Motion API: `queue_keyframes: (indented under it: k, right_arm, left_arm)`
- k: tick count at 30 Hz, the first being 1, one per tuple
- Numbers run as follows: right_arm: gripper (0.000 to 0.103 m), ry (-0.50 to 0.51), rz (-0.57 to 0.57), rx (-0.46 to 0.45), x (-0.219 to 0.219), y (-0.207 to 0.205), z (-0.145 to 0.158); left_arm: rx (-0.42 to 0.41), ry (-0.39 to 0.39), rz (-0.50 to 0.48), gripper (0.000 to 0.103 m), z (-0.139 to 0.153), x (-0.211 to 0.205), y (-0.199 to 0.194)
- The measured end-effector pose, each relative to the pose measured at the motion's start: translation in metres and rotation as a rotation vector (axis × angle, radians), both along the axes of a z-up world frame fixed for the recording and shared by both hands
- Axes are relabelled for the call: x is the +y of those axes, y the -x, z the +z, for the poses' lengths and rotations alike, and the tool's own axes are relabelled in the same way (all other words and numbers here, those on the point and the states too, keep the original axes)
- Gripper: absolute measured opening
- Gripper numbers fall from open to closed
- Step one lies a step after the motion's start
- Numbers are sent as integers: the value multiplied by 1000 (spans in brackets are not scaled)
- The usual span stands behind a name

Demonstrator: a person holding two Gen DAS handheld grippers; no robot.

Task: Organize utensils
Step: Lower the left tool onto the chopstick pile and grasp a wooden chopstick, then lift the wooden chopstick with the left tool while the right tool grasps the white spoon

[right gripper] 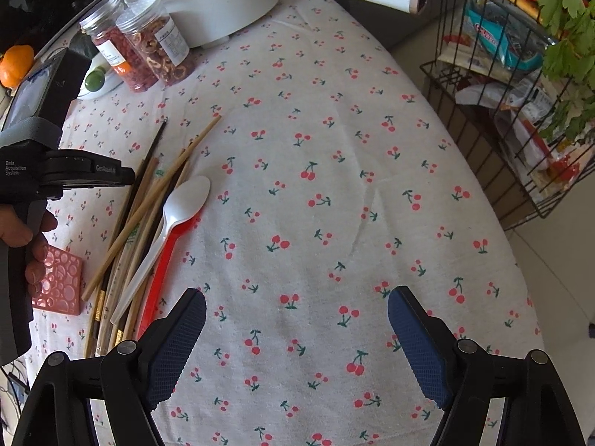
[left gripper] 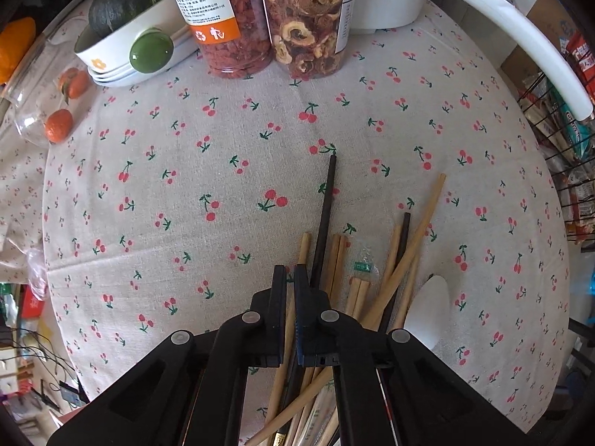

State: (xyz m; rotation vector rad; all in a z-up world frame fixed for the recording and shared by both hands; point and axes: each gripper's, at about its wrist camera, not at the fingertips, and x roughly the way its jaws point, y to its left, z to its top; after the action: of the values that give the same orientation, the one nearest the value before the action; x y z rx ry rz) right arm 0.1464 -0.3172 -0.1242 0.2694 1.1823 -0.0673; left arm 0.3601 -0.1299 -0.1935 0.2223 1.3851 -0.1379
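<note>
Right wrist view: two spoons (right gripper: 174, 219), right gripper (right gripper: 296, 312) jaws wide, empty; left gripper (left gripper: 290, 278) pinches chopstick (left gripper: 303, 249).

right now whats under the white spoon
A red spoon lies beneath the white spoon, among the chopsticks. The red spoon's bowl is covered, so its shape can't be seen.

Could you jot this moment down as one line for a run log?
left gripper: shut on a wooden chopstick in the pile | right gripper: open, empty, over tablecloth | white spoon: untouched
</note>
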Motion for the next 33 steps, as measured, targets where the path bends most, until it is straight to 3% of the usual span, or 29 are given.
queue_keyframes:
  k: [2,6,10,18,21,24,28,33]
  right_arm:
    - [85,-4,-3,3,0,0,-1]
    - [85,-7,2,6,3,-1,-1]
    - [85,-7,18,0,8,-1,0]
    - [85,-18,23,-1,9,-3,0]
    - [85,-32,19,-6,9,-3,1]
    - [85,-44,19,-14,11,-3,4]
    - [85,-49,29,-20,19,-4,6]
    - [85,-54,42,-21,29,-7,5]
  left_arm:
    - [8,-35,-16,4,-2,-2,1]
    - [67,18,-17,5,-9,-4,8]
    - [34,-4,-25,9,-13,-6,14]
    - [-8,-39,-45,6,-9,-15,23]
    - [-106,-26,-76,5,23,-22,46]
    - [-188,48,-103,5,62,-14,73]
    - [-303,115,-129,5,110,8,113]
    - [-389,233,-124,5,151,46,162]
